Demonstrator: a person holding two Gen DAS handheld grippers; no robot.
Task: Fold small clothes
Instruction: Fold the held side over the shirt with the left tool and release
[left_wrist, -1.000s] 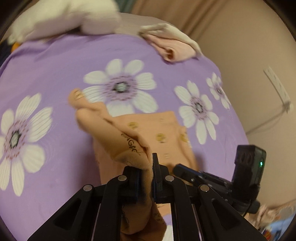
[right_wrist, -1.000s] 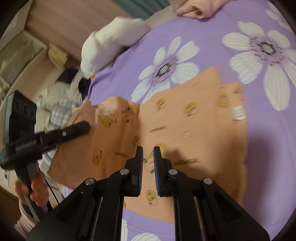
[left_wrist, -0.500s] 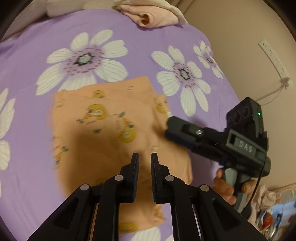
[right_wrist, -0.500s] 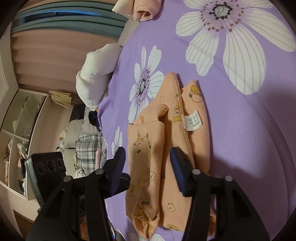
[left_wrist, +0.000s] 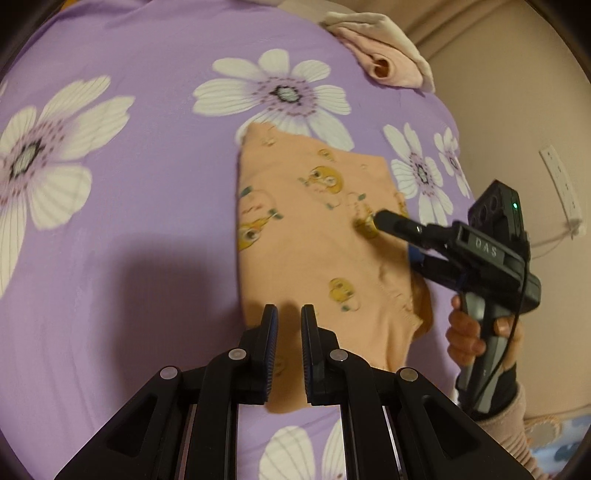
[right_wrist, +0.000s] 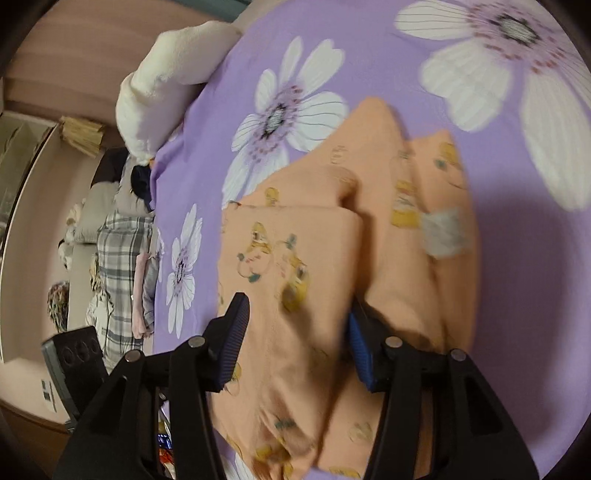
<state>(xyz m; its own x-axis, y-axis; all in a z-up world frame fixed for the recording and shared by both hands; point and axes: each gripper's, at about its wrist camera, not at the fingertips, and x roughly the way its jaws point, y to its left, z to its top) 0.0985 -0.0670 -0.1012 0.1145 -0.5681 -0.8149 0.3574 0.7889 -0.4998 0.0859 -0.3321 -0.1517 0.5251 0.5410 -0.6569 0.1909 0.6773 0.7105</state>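
Observation:
A small orange garment (left_wrist: 314, 236) with yellow chick prints lies folded on the purple flowered bedsheet (left_wrist: 129, 206). My left gripper (left_wrist: 289, 332) hovers over its near edge, jaws a narrow gap apart and empty. In the left wrist view my right gripper (left_wrist: 399, 236) reaches in from the right, with one finger over the garment. In the right wrist view the right gripper (right_wrist: 295, 332) is open wide, its jaws on either side of the top folded layer of the garment (right_wrist: 295, 266). A white label (right_wrist: 441, 232) shows on the lower layer.
A folded pink and cream cloth (left_wrist: 384, 62) lies at the far edge of the bed. A white pillow (right_wrist: 166, 85) and a pile of plaid clothes (right_wrist: 118, 266) lie beside the bed. A wall with a power strip (left_wrist: 561, 195) is on the right.
The left gripper let go of the lifted garment flap, which now lies folded flat. The right gripper opened wide and moved down over the top fold.

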